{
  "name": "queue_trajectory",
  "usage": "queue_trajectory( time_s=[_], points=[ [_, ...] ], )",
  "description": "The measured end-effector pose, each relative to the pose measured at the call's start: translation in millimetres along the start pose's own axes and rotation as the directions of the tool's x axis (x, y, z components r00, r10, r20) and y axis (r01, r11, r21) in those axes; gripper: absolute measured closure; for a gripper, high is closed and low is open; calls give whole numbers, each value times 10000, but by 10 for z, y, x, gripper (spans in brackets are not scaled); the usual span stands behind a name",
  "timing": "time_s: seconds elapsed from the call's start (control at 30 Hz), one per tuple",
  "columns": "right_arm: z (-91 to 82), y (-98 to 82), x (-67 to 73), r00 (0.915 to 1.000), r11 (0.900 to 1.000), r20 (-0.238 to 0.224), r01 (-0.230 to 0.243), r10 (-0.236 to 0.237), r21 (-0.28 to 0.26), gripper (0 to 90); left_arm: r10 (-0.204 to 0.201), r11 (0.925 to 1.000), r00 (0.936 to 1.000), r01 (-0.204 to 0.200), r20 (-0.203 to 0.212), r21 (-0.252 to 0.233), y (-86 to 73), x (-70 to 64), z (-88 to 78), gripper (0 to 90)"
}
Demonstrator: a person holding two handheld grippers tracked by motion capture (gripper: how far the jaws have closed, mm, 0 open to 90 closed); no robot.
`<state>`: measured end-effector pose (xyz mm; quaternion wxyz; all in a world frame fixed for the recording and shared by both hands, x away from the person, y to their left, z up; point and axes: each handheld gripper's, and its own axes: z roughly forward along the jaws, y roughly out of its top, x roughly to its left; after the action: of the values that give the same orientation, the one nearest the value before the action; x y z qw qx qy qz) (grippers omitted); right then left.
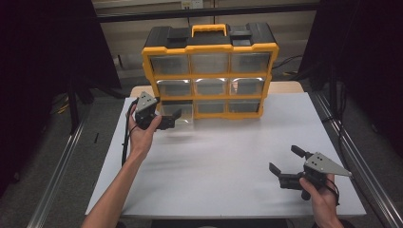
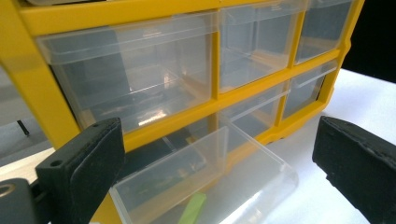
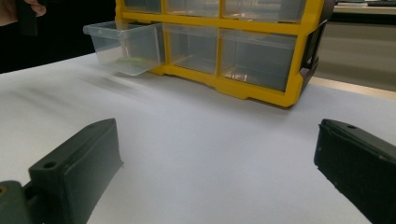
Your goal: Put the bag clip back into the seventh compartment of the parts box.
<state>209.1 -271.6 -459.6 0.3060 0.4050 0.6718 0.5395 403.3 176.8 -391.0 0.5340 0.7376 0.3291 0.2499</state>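
Now your spread left gripper [image 1: 175, 118] nears the pulled-out drawer [image 2: 205, 182]; overpulling could spill it; right gripper [image 1: 283, 164] idles spread near the tabletop's right edge.

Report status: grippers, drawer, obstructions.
Left gripper open at the pulled-out bottom-left drawer, not gripping. Right gripper open, idle over table. Something green in drawer. Nothing blocking.

My white table [image 1: 223, 166] carries one thing: a yellow drawer cabinet [image 1: 210, 71] standing upright at its far edge, its bottom-left clear drawer [image 3: 126, 44] pulled out over the tabletop.
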Motion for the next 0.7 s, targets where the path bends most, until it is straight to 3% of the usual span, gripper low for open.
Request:
queue_trajectory(
  time_s=[0.43,0.57,0.6,0.7],
  points=[
    [5,0,4,10000,10000,-3,-27,27,34,1,274,9996,9994,-276,-217,-96,-303,-132,-213,25],
    [7,2,6,10000,10000,-4,20,-20,69,1,-158,9997,9996,154,-233,-182,-355,-175,-272,30],
    [10,2,9,10000,10000,6,14,-14,48,1,-85,9997,9992,76,-382,-223,-364,-196,-286,30],
    [9,3,9,10000,10000,6,-13,13,61,1,145,9998,9997,-148,-213,-139,-394,-232,-325,30]
  ],
)
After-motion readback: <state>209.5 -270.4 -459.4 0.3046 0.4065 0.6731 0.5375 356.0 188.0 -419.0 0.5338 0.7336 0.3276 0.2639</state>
